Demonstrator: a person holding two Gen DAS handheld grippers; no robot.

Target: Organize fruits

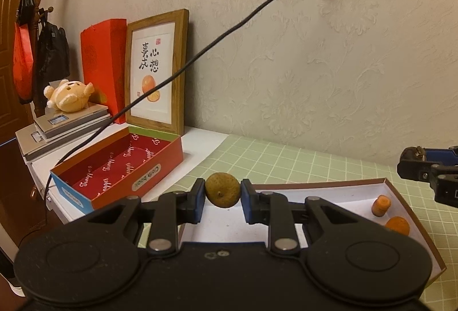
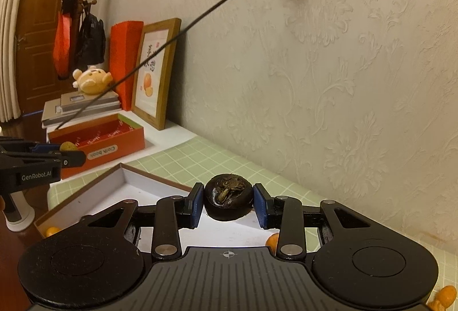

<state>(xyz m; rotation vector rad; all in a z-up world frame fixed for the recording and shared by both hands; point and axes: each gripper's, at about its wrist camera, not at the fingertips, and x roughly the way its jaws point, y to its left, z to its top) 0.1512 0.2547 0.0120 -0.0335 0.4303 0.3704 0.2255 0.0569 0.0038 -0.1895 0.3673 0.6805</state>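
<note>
My left gripper (image 1: 223, 196) is shut on a small tan round fruit (image 1: 222, 189), held above the near left part of a shallow white-lined box lid (image 1: 315, 190). It also shows in the right wrist view (image 2: 68, 153), still holding the tan fruit (image 2: 68, 146). My right gripper (image 2: 228, 203) is shut on a dark round fruit with a dried top (image 2: 228, 200), above the same lid (image 2: 143, 182). Its tip shows at the right in the left wrist view (image 1: 429, 176). Two orange fruits (image 1: 381, 205) (image 1: 397, 225) lie in the lid.
An open red box (image 1: 126, 165) labelled "Cloth book" stands at the left, also in the right wrist view (image 2: 100, 139). Behind it are a framed picture (image 1: 156, 73), a red bag (image 1: 104, 65), stacked books with a plush bear (image 1: 68, 96), and a slanting black cable (image 1: 229, 33).
</note>
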